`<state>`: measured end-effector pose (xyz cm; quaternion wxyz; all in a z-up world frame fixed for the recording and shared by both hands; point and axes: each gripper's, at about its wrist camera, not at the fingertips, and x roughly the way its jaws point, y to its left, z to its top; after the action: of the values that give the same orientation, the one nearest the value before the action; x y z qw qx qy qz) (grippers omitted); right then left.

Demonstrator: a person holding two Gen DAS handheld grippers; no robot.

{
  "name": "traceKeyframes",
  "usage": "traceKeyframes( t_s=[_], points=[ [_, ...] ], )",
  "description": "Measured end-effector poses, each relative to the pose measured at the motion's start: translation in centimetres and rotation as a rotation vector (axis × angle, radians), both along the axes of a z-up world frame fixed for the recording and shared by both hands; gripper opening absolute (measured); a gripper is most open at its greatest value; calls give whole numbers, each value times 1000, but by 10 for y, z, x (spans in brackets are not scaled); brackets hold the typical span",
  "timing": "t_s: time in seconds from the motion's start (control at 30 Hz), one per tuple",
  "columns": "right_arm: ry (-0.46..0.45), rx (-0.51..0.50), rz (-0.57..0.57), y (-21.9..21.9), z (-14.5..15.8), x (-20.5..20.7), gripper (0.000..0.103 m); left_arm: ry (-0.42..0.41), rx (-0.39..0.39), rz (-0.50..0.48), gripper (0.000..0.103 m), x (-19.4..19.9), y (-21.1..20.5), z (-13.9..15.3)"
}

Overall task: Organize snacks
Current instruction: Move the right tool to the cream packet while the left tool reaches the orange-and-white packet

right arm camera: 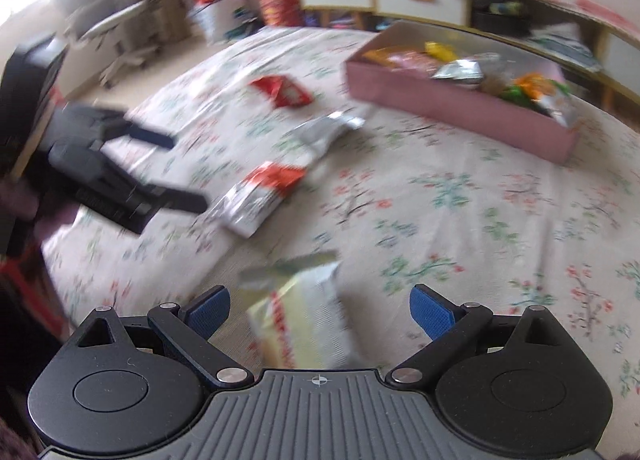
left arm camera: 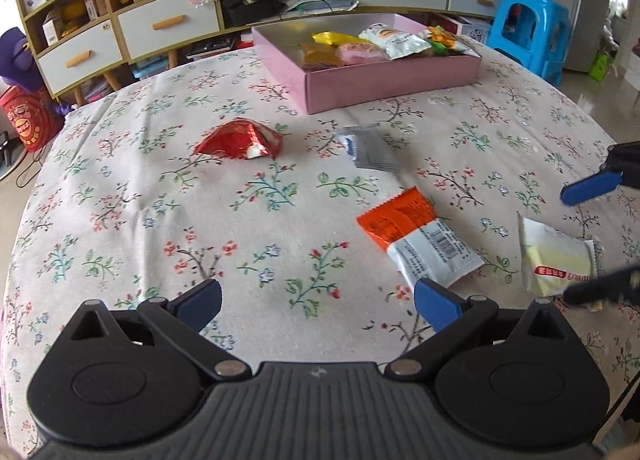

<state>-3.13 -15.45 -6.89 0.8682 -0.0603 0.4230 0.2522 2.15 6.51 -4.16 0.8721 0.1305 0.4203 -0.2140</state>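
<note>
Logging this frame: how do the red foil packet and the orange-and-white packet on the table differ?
The red foil packet is one shiny red colour and crumpled into a peak; the orange-and-white packet lies flatter, with printed text and a barcode showing. The red one lies farther from the left hand-held gripper, the orange-and-white one close by it. Both rest loose on the floral tablecloth, outside the pink box.

A cream cloth printed with green sprigs and red and blue blossoms (left arm camera: 160,220) covers the bench. On it lie a shiny red foil packet (left arm camera: 240,140), a plain silver-grey sachet (left arm camera: 370,150), an orange-and-white wrapper with a black barcode (left arm camera: 416,236) and a pale yellow packet with a red label (left arm camera: 556,260). The shallow cardboard box (left arm camera: 392,80) is pink. The black left gripper (left arm camera: 316,302) has blue pads.
</note>
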Motion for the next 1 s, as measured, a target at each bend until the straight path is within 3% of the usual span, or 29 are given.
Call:
traceKeyframes(
  t_s=[0.2, 0.37, 0.8, 1.0],
  points=[
    [6, -97, 89, 14, -15, -8, 98, 27, -19, -28, 103, -4, -12, -3],
    [-6, -132, 91, 11, -18, -8, 98, 44, -18, -43, 103, -6, -23, -4],
    [-6, -191, -118, -27, -14, 19, 98, 70, -16, -89, 103, -8, -44, -7],
    [31, -204, -235, -43, -13, 29, 98, 113, -43, -42, 103, -4, -44, -7]
  ],
)
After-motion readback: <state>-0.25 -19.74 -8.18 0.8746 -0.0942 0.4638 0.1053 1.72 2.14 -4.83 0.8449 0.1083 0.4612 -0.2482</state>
